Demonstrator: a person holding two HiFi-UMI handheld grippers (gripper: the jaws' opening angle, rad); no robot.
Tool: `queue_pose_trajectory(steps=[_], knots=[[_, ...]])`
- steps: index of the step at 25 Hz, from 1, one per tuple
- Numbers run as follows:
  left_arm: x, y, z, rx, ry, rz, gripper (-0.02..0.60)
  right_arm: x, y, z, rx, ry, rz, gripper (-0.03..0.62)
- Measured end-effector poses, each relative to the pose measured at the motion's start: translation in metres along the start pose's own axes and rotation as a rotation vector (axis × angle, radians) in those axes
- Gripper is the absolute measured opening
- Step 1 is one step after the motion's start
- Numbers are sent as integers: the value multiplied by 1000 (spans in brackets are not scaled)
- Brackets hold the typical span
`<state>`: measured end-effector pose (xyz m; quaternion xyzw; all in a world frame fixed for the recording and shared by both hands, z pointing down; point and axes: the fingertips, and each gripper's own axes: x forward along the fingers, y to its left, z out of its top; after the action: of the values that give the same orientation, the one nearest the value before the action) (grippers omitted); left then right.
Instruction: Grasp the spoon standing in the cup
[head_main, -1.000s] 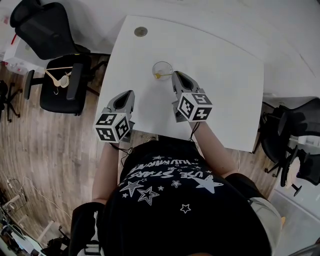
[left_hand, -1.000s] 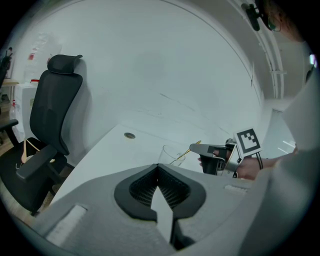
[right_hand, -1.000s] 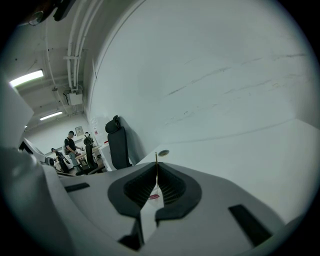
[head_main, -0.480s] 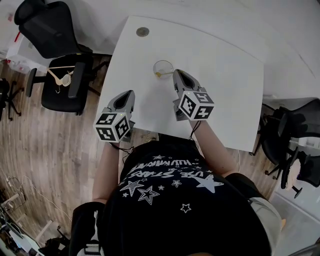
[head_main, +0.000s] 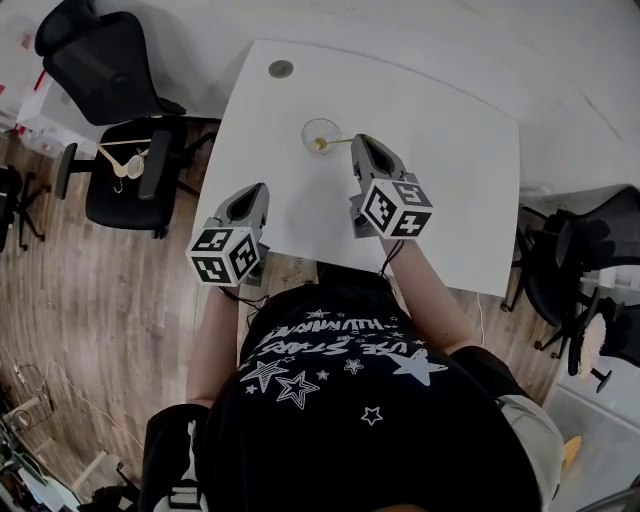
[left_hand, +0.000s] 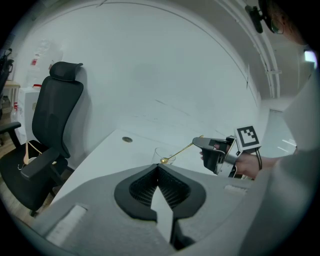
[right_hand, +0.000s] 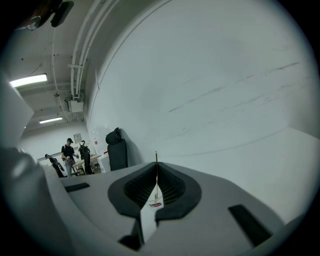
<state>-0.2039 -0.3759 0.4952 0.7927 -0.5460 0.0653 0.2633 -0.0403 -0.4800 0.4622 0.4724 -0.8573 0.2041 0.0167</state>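
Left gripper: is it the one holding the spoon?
No, the left gripper is shut with nothing between its fingers, while the gold spoon has its handle pinched in the right gripper.

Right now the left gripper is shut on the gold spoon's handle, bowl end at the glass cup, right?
No. The right gripper is shut on the spoon by its handle, bowl end at the cup, as the left gripper view shows; the left gripper is shut on nothing.
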Motion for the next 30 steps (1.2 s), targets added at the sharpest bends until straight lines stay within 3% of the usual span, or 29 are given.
queue_pose_trajectory(steps=[17, 30], knots=[[-37, -41, -11, 57, -25, -96, 5, -81, 13, 31, 15, -143, -57, 16], [-62, -58, -50, 81, 50, -201, 5, -153, 25, -20, 46, -98, -170, 15]])
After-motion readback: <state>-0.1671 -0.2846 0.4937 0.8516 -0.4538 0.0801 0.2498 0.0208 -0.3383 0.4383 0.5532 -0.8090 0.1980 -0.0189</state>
